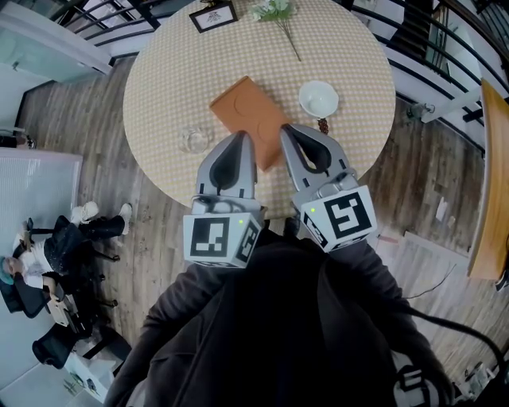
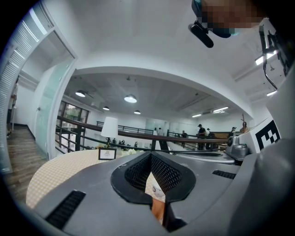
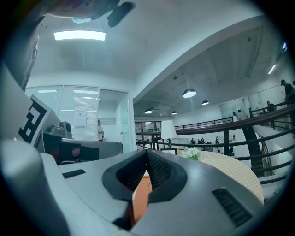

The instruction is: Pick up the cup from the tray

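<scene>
White cup (image 1: 318, 98) sits on the desk (image 1: 159, 71) beside the brown tray (image 1: 246, 107), just beyond the right gripper (image 1: 289, 132). Its jaws and those of the left gripper (image 1: 240, 137) are pressed together, empty. A clear glass (image 1: 193, 141) stands left of the tray.

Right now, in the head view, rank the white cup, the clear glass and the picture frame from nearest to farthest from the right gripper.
1. The white cup, just ahead of the right gripper, slightly to its right.
2. The clear glass, off to the left, near the table's front edge.
3. The picture frame, at the far side of the table.
</scene>
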{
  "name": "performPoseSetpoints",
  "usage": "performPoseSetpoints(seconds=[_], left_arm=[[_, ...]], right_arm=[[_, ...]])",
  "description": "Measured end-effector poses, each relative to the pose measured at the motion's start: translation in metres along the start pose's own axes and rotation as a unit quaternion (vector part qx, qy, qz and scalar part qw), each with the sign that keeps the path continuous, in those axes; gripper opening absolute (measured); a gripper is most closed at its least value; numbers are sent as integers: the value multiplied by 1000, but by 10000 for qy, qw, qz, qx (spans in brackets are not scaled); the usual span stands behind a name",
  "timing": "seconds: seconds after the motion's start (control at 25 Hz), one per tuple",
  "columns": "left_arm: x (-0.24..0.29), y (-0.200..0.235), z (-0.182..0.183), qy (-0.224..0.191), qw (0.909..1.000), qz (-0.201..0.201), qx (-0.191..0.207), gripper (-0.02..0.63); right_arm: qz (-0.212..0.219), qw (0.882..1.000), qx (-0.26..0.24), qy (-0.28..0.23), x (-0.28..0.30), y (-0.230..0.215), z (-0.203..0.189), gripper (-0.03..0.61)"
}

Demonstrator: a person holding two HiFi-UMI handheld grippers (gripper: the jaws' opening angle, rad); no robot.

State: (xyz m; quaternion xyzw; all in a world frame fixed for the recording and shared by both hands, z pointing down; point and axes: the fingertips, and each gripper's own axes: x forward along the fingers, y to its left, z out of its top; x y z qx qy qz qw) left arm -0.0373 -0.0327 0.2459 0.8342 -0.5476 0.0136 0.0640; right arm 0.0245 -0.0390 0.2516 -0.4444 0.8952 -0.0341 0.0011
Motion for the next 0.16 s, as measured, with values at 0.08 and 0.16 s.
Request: performPoseSetpoints(seconds=[0.08, 0.16], left_arm=[[1, 2, 0, -12, 10000, -3, -2, 6], [3, 5, 1, -29, 10000, -8, 1, 6]], right_arm=[[-13, 10000, 7, 5, 3, 0, 0, 8], [-32, 10000, 20, 5, 6, -1, 0, 8]])
